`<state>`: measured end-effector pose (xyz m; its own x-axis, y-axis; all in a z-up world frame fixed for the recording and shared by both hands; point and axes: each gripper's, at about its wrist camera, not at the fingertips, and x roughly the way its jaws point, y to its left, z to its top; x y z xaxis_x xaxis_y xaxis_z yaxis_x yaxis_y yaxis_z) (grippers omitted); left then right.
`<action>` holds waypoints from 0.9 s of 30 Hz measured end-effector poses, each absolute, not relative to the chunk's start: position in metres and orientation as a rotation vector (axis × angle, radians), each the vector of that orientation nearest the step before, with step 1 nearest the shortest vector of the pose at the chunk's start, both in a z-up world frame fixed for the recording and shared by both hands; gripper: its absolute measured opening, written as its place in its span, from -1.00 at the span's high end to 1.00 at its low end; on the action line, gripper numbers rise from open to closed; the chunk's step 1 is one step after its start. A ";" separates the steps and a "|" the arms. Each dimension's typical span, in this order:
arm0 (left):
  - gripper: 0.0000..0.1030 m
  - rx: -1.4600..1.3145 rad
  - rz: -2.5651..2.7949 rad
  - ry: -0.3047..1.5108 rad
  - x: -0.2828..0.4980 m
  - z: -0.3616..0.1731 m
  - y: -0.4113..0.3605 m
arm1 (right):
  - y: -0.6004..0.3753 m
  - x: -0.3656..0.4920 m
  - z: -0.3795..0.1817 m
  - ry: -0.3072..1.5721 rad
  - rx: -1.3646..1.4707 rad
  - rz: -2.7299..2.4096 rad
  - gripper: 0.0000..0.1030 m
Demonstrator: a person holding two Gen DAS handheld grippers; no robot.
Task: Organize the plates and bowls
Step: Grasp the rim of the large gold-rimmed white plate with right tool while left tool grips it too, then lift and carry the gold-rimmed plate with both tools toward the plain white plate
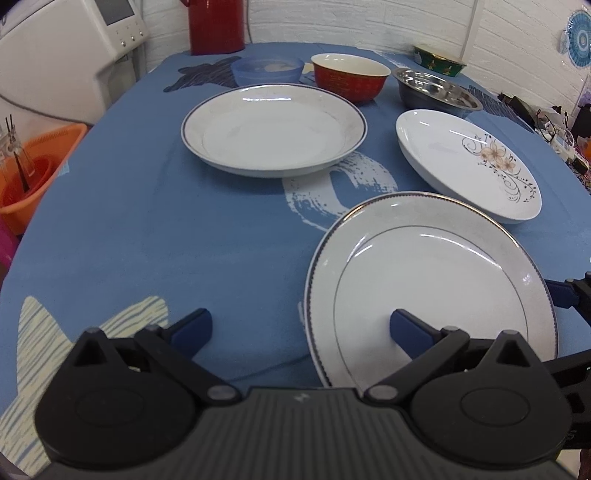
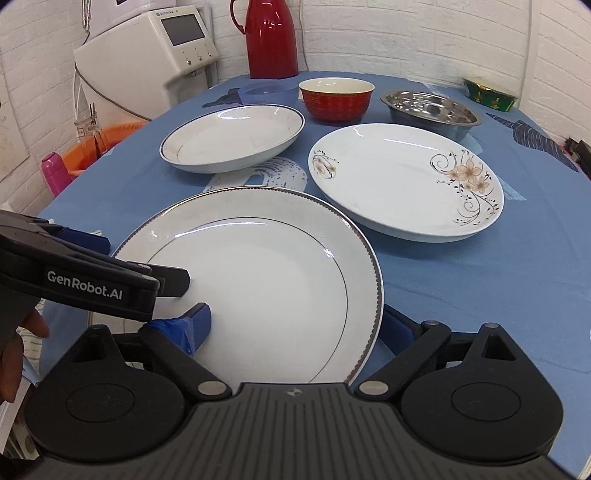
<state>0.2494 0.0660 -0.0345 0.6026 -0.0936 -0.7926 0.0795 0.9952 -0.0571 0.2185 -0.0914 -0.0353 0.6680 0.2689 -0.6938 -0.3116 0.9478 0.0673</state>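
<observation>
home dining corner | blue tablecloth point(image 2: 480, 280) | red thermos point(image 2: 271, 37) | white brick wall point(image 2: 388, 33)

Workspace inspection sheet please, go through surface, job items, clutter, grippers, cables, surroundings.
Surface: blue tablecloth, patterned.
Job's things: gold-rimmed plate nearest; floral plate; blue-rimmed plate; red bowl; steel bowl; blue plastic bowl; green bowl.
Clutter: red thermos.
Grippers: left gripper open; right gripper open, straddling the gold-rimmed plate's edge.
Cables: cable down the wall.
Surroundings: white appliance, orange basket, brick wall.
</observation>
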 end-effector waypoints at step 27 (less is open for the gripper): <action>0.25 -0.129 0.056 0.821 0.222 0.000 0.158 | 0.006 0.230 -0.010 0.673 0.012 0.512 -0.33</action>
